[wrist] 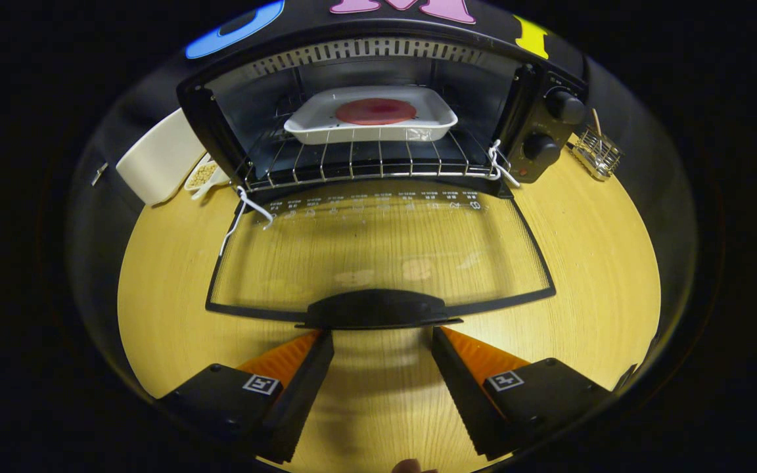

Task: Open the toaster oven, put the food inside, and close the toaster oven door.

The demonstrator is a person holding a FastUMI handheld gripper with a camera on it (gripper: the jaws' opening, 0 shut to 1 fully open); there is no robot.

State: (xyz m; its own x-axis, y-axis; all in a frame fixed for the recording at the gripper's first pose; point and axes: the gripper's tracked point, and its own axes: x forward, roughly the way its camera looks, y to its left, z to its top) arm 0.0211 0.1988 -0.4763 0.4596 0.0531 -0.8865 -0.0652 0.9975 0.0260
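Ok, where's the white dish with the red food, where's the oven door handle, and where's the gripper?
white dish [309,128]: gripper view, on its front left rim, inside the oven on the rack.
door handle [375,309]: gripper view, middle of the black handle.
gripper [382,338]: gripper view, midway between its open fingertips, just behind the handle.

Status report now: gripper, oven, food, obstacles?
Gripper open, empty, just short of door handle. Oven door down; dish of food on rack inside. Nothing blocking the door.
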